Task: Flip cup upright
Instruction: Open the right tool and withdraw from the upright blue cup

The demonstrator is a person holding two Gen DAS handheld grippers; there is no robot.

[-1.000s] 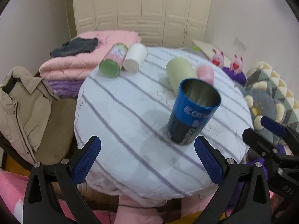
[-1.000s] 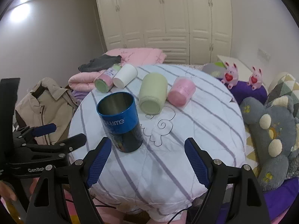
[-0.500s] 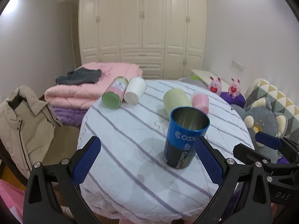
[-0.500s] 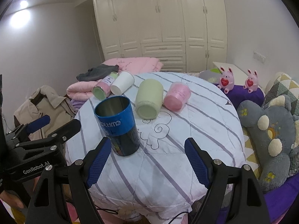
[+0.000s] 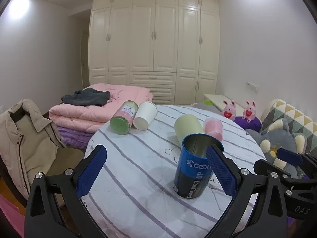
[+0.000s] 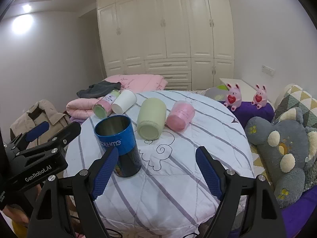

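Note:
A blue metal cup (image 5: 195, 164) stands upright, mouth up, on the round striped table (image 5: 138, 158); it also shows in the right wrist view (image 6: 118, 142). My left gripper (image 5: 156, 170) is open and empty, held back from the cup, whose right side sits behind my right fingertip. My right gripper (image 6: 156, 170) is open and empty, the cup just beyond its left fingertip. A pale green cup (image 6: 151, 118), a pink cup (image 6: 180, 115), a white cup (image 6: 124, 101) and a green-lidded jar (image 6: 104, 105) lie on their sides further back.
A folded pink quilt (image 5: 95, 107) with dark clothing lies behind the table. A beige jacket (image 5: 23, 138) hangs on a chair at left. Plush toys (image 6: 281, 148) and two pink figures (image 6: 233, 97) sit at right. White wardrobes stand at the back.
Both grippers have pulled back and tilted up, so more of the room shows. The blue cup stays upright where it stood.

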